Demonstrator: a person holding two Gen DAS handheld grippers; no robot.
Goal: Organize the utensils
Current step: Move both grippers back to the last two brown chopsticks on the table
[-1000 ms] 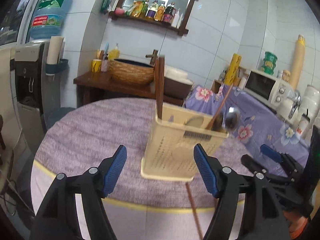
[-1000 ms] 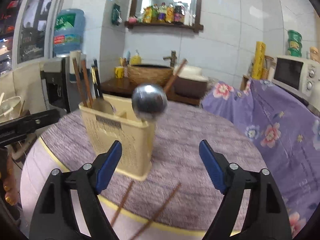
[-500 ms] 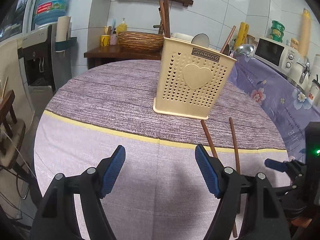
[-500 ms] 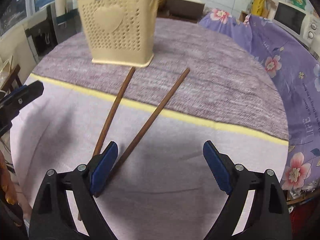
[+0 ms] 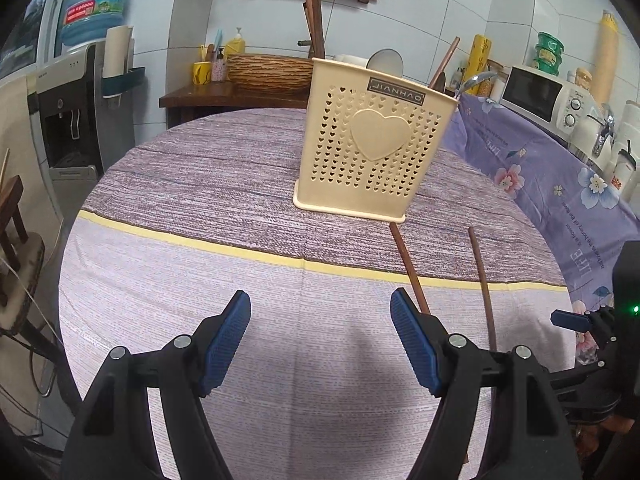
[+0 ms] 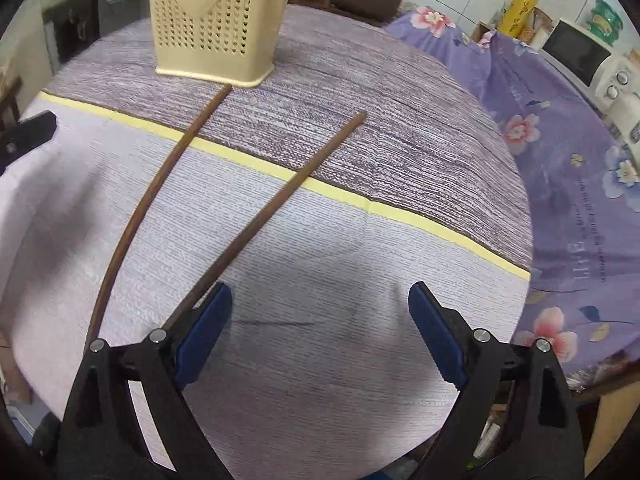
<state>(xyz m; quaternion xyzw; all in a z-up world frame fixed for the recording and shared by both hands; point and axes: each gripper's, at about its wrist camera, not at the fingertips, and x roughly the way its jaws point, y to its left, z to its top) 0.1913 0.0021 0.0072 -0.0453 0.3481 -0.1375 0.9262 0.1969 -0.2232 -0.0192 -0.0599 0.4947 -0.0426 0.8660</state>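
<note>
A cream perforated utensil holder [image 5: 372,148] with a heart on its front stands on the round table; it also shows in the right wrist view [image 6: 212,20]. It holds chopsticks and spoons. Two brown chopsticks lie loose on the cloth in front of it: one [image 6: 148,200] reaches the holder's base, the other [image 6: 288,188] lies to its right. They also show in the left wrist view [image 5: 408,268] [image 5: 482,284]. My left gripper [image 5: 320,332] is open and empty, low over the cloth. My right gripper [image 6: 320,328] is open and empty, with the near ends of the chopsticks passing by its left finger.
The round table [image 5: 200,200] carries a purple striped cloth with a yellow band. A floral purple cloth [image 6: 560,140] covers a counter on the right with a microwave [image 5: 536,96]. A water dispenser [image 5: 72,120] stands at the left. A wooden side table [image 5: 224,96] with a basket stands behind.
Both grippers have pulled back from the holder and dropped low over the table's near edge. The right gripper now points down at the two loose chopsticks. Both remain open.
</note>
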